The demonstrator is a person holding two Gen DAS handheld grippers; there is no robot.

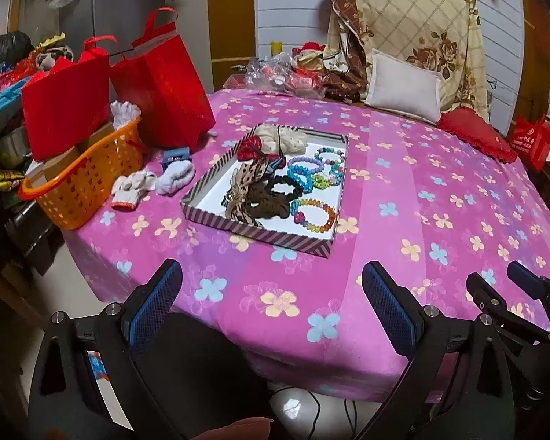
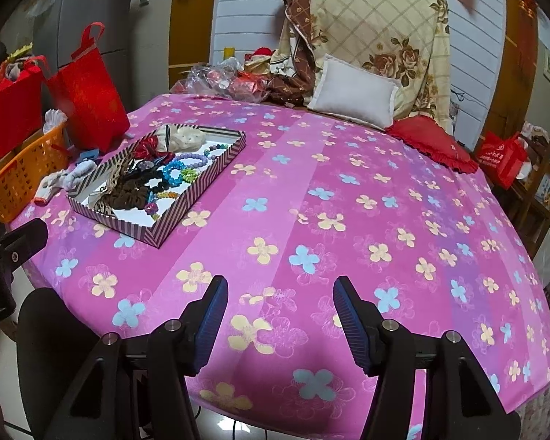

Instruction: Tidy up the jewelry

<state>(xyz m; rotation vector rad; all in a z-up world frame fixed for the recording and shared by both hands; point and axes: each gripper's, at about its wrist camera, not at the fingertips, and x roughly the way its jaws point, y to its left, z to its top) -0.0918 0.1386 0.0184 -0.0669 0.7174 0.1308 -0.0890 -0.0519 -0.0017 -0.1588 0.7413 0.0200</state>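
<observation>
Mostly beaded bracelets [image 1: 316,216], fabric scrunchies [image 1: 271,203], striped tray [image 1: 260,234]

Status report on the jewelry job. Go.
Left gripper open, empty; right gripper open, empty, both short of the striped tray. Bracelets and scrunchies lie inside it. Nothing blocking the approach.

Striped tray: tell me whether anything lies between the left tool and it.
Nothing visible does. Between the open left tool and the striped tray lies only bare flowered tablecloth. The orange basket and the gloves sit off to the tray's left.
</observation>
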